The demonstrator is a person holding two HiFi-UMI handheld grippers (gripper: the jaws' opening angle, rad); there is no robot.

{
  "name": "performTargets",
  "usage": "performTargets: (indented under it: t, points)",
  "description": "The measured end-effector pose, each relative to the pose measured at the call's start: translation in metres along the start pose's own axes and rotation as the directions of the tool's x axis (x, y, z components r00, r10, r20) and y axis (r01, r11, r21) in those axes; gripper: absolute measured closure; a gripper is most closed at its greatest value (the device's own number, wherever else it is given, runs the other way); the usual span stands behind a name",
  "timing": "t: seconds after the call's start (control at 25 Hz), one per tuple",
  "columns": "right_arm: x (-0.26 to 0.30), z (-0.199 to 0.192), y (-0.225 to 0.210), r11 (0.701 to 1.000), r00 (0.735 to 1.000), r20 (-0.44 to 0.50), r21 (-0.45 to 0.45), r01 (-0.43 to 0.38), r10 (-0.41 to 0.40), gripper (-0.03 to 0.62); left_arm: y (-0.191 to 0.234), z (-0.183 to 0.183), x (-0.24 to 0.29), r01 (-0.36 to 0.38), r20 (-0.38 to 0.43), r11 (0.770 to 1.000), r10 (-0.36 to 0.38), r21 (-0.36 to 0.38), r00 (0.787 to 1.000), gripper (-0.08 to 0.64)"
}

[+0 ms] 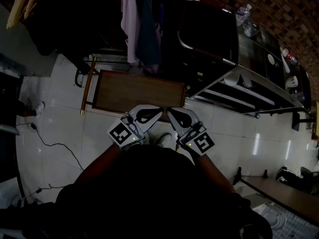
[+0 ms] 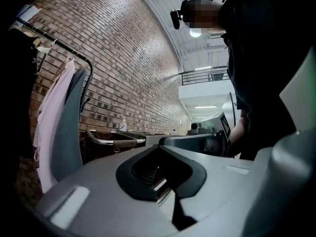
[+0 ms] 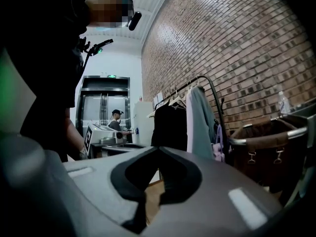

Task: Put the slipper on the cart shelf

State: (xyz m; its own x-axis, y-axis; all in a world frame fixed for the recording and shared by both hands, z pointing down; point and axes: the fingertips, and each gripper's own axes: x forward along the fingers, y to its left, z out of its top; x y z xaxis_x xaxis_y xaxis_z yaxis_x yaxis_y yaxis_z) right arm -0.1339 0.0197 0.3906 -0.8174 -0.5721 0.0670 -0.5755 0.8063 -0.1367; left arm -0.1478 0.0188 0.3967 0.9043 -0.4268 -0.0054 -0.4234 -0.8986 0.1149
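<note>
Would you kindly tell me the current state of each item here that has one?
Left tongs, shut, nothing held.
Right tongs, shut, nothing held.
Pale pink garment, hanging.
Clear plastic bottle, upright on top of the grey metal cart.
Slipper, cannot be told for sure in these views.

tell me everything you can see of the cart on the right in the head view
The cart stands on the pale tiled floor by the brick wall. It looks like dark metal: a flat top, pale-edged shelves below, and a curved bar handle at its near end. A clear bottle stands on top. What lies on the shelves is too dim to tell.
</note>
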Motion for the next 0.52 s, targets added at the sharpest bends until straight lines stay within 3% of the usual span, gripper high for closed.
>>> performTargets:
  t: [0.2, 0.52]
  points:
    - [0.001, 0.004, 0.005, 0.998, 1.0, -0.019, -0.065, 0.0, -0.001, 0.591, 0.001, 0.001, -0.002, 0.007, -0.001, 1.0, -0.007, 0.005, 1.0, 0.558]
    - [0.003, 0.01, 0.011, 0.999, 1.0, 0.005, -0.052, 0.009, -0.008, 0.591, -0.006, 0.005, -0.002, 0.047, 0.014, 0.999, -0.047, -0.002, 0.999, 0.557]
